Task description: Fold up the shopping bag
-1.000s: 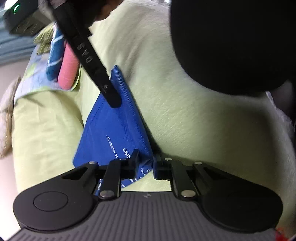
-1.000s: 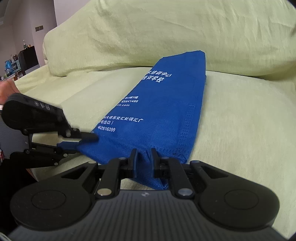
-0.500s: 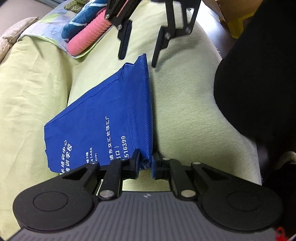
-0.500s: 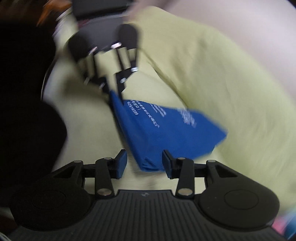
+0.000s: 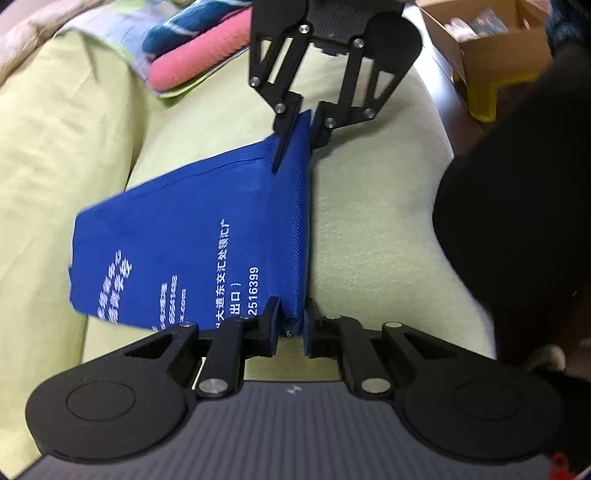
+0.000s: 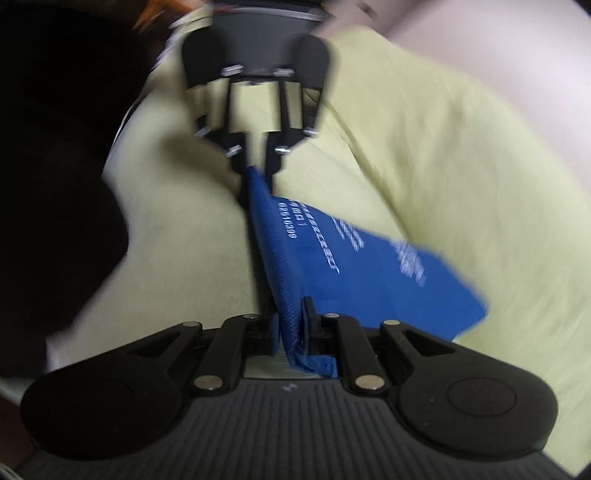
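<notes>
Left wrist view: yellow-green cushions (image 5: 55,155) fill the left side and centre. A pink roll (image 5: 199,62) and a blue striped cloth (image 5: 192,27) lie at upper left. The blue bag (image 5: 192,236), printed with white text, lies folded flat on the cushion at frame centre, with one edge raised as a taut ridge running top to bottom. The left gripper (image 5: 290,326), bottom centre, is clamped on the near end of that ridge, fabric pressed between the pads. The right gripper (image 5: 299,122), top centre, has its jaws closing on the far end of the same ridge, fabric between them. A cardboard box (image 5: 484,40) sits at upper right; a dark blurred mass covers the right edge

Right wrist view (blurred): the bag (image 6: 369,266) extends from centre to lower right. The right gripper (image 6: 290,328) grips its near end; the left gripper (image 6: 258,166) pinches the far end at upper centre
</notes>
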`<state>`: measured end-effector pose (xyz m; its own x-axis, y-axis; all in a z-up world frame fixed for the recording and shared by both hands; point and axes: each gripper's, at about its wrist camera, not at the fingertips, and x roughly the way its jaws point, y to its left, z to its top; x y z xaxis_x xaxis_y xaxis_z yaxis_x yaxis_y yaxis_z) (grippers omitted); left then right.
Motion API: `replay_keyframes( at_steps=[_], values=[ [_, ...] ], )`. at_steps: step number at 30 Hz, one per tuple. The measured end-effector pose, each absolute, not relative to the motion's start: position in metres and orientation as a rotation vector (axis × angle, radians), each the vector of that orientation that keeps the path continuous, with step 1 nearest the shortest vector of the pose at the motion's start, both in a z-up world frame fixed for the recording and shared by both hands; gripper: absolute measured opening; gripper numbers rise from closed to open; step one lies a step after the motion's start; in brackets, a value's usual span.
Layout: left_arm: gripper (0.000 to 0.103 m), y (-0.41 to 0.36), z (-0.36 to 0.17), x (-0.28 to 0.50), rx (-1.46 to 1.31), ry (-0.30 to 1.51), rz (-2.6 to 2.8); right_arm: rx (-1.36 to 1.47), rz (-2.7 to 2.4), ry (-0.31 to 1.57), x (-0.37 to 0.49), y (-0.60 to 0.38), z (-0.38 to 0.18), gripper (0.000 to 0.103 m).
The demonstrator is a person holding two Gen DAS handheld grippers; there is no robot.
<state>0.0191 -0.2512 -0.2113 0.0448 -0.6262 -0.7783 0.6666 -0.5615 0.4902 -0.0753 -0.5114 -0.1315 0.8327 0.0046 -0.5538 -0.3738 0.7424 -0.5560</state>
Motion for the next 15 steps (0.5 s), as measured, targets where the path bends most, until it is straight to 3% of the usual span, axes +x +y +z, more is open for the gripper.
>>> replay_keyframes(
  at_steps=[5, 15],
  values=[
    [0.012, -0.249, -0.191, 0.024, 1.234, 0.334, -1.803, -0.368, 0.247, 0.668, -0.074, -0.516, -0.112, 0.011],
    [0.014, -0.258, -0.189, 0.031, 1.151, 0.578, -1.797, 0.225, 0.299, 0.838, -0.065, -0.550, -0.102, 0.012]
  ],
)
